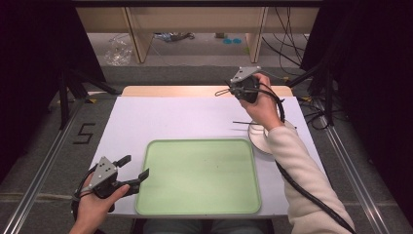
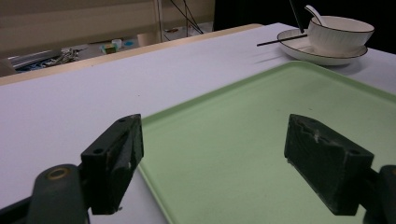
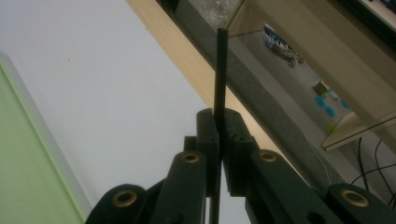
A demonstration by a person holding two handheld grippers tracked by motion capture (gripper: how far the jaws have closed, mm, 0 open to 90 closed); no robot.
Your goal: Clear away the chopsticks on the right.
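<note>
My left gripper is open with nothing between its jaws, low over the left edge of a light green tray. My right gripper is raised above the far right of the table. It is shut on a thin black chopstick that sticks out past its fingertips. A white bowl with a white spoon stands on a white plate right of the tray. A second black chopstick rests on the plate's rim, pointing left.
A white mat covers the table, with a wooden strip along its far edge. Beyond it are the floor, cables and wooden furniture legs. The right forearm in a cream sleeve crosses over the plate, and a black cable trails from the gripper.
</note>
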